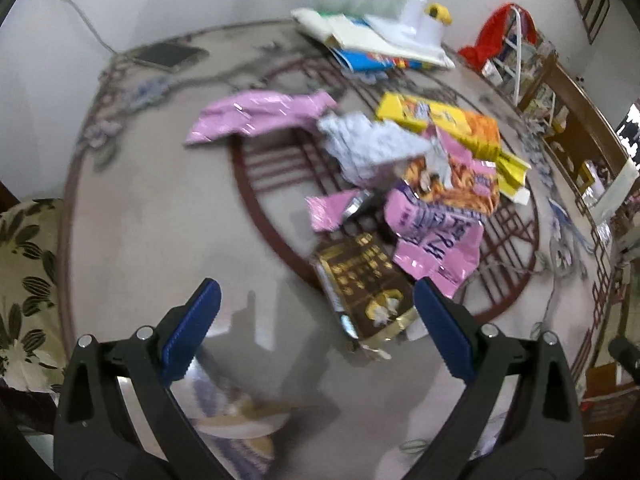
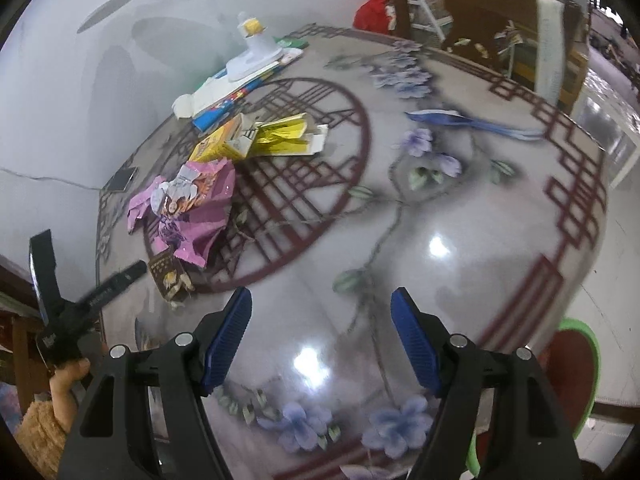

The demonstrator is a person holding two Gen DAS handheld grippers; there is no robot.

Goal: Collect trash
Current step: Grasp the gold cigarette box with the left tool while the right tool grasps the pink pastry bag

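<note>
A heap of trash lies on the round patterned table (image 1: pixel 160 240): a brown and gold wrapper (image 1: pixel 362 284), pink snack bags (image 1: pixel 436 236), a long pink wrapper (image 1: pixel 260 114), crumpled white paper (image 1: pixel 368 144) and a yellow box (image 1: pixel 444 120). My left gripper (image 1: pixel 316 300) is open and empty, just short of the brown wrapper. My right gripper (image 2: pixel 322 308) is open and empty over bare table, right of the heap. In the right wrist view the pink bags (image 2: pixel 196 204), brown wrapper (image 2: pixel 170 276) and yellow box (image 2: pixel 224 142) lie to the left, with the left gripper (image 2: pixel 60 292) beside them.
A white holder on stacked paper and booklets (image 1: pixel 376 40) sits at the table's far edge. A dark phone (image 1: pixel 168 56) lies far left. A flowered cushion (image 1: pixel 28 272) is left of the table. Wooden shelves (image 1: pixel 560 112) and a red bag (image 1: pixel 500 32) stand behind.
</note>
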